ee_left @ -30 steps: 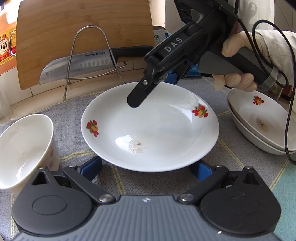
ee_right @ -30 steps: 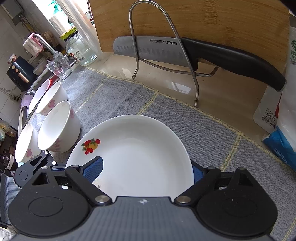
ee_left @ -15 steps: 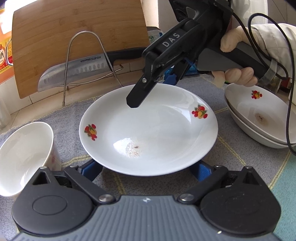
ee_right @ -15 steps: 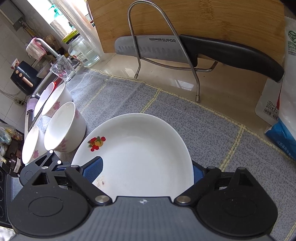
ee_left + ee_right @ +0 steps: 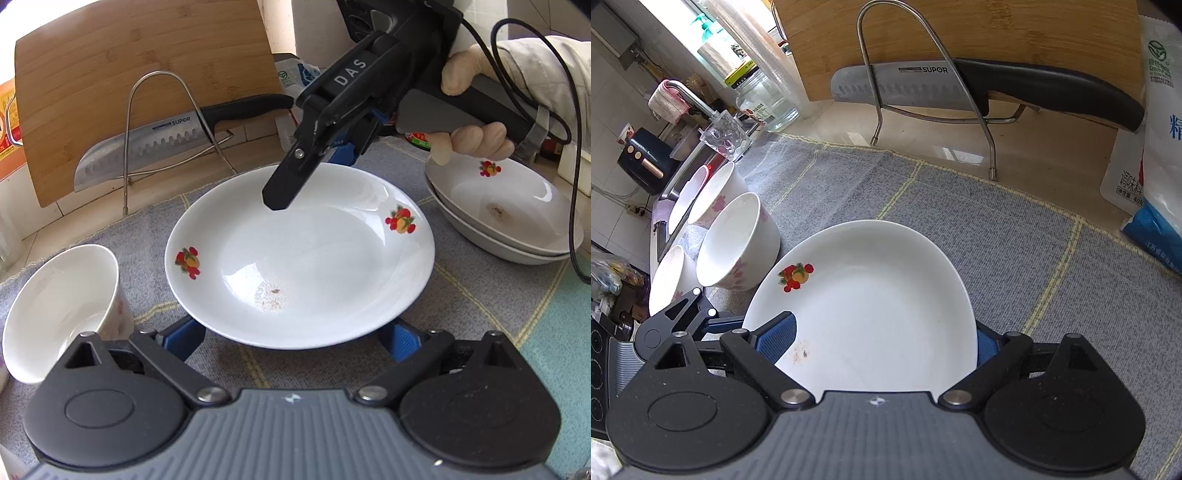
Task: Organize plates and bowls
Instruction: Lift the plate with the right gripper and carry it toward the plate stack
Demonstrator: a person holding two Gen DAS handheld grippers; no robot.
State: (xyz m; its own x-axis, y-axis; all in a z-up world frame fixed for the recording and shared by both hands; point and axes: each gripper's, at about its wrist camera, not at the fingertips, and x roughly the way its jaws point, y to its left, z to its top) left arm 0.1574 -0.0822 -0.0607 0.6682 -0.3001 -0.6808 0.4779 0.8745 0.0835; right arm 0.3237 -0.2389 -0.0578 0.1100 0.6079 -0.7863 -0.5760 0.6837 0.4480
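Plate [image 5: 314, 258] sits on mat, between both grippers: left gripper [image 5: 291, 338] open, fingers under near rim; right gripper [image 5: 884, 338] open, straddling far rim. Step: two-handed pickup. Next likely: close, lift toward plate stack [image 5: 517, 221] right of it.

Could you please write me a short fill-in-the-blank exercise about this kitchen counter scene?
1. The round white plate with fruit decals rests on a grey woven ____.
2. The steel-bladed, black-handled knife lies across a bent wire ____.
3. Behind the knife leans a wooden cutting ____.
4. The white ceramic bowls bear ____ flower prints.

Missing words: mat; rack; board; pink
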